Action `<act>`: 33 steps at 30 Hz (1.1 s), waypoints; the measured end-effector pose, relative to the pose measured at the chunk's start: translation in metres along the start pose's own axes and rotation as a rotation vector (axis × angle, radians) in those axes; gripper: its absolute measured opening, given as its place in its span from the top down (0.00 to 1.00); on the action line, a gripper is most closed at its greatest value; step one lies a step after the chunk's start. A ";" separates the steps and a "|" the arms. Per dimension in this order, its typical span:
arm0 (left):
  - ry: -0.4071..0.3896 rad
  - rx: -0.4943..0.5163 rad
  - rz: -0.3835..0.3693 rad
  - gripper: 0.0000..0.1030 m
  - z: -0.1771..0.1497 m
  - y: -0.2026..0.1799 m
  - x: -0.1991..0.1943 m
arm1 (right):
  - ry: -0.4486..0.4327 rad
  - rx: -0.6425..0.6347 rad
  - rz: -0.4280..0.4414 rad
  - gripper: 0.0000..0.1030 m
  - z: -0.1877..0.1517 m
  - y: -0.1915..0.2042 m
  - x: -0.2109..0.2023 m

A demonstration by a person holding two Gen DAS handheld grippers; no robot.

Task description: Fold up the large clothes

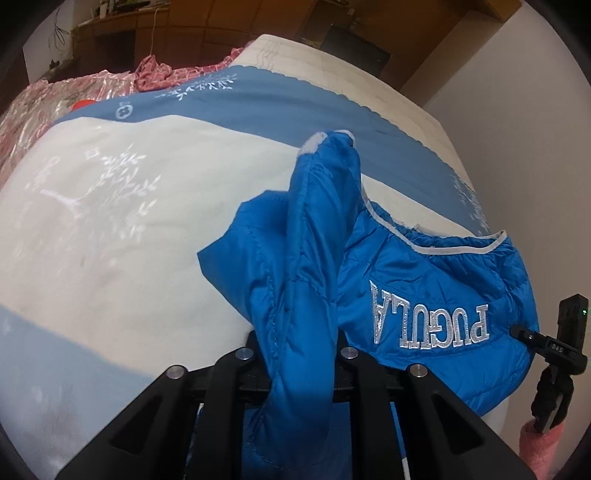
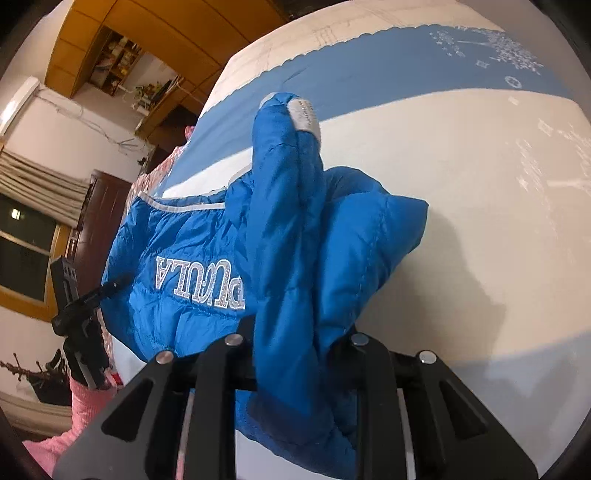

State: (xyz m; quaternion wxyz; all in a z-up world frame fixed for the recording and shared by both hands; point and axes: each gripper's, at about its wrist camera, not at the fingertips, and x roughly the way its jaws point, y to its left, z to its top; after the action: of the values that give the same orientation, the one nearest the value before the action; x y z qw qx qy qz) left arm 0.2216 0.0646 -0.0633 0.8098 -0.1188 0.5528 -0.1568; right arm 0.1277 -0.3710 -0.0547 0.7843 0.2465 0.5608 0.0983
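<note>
A bright blue padded jacket (image 1: 436, 280) with silver "PUGULA" lettering and grey trim lies on the bed, also in the right wrist view (image 2: 184, 254). My left gripper (image 1: 299, 354) is shut on a blue sleeve (image 1: 314, 240) that drapes over its fingers, the grey cuff pointing away. My right gripper (image 2: 295, 350) is shut on the other sleeve (image 2: 284, 206), its grey cuff at the far end. The fingertips of both are hidden under the fabric. Each gripper shows at the edge of the other's view: the right (image 1: 557, 354), the left (image 2: 77, 317).
The bed carries a white and blue blanket (image 1: 110, 229) with snowflake print. Pink patterned bedding (image 1: 59, 96) lies at its far side. Wooden cabinets (image 2: 155, 29), a dark window (image 2: 26, 251) and white walls surround the bed.
</note>
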 end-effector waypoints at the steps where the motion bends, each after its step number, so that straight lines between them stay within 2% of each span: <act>1: 0.002 0.007 0.001 0.87 -0.008 0.000 -0.006 | 0.012 -0.011 -0.009 0.80 -0.010 0.002 -0.004; 4: 0.046 0.025 0.016 0.86 -0.045 0.001 -0.025 | 0.052 -0.017 -0.032 0.80 -0.040 0.007 -0.014; 10: 0.109 0.056 0.064 0.85 -0.109 0.003 -0.037 | 0.098 -0.004 -0.082 0.79 -0.102 0.014 -0.026; 14: 0.128 0.068 0.093 0.83 -0.135 0.004 -0.033 | 0.119 0.019 -0.108 0.79 -0.126 0.009 -0.019; 19: 0.155 0.051 0.148 0.80 -0.152 0.018 -0.008 | 0.135 0.058 -0.164 0.78 -0.131 -0.001 0.010; 25: 0.156 0.036 0.130 0.66 -0.162 0.036 0.021 | 0.145 0.109 -0.179 0.71 -0.145 -0.033 0.054; 29: 0.128 0.067 0.155 0.64 -0.167 0.029 0.027 | 0.124 0.136 -0.167 0.67 -0.153 -0.046 0.058; 32: 0.122 0.073 0.176 0.63 -0.172 0.024 0.028 | 0.114 0.106 -0.210 0.65 -0.158 -0.043 0.058; 33: 0.127 0.071 0.179 0.63 -0.171 0.024 0.028 | 0.111 0.103 -0.222 0.61 -0.163 -0.044 0.051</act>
State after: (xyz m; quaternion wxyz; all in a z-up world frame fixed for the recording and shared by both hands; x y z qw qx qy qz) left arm 0.0747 0.0725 -0.1571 0.7876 -0.0300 0.6054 -0.1107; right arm -0.0107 -0.3415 -0.1597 0.7446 0.2169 0.6313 -0.0047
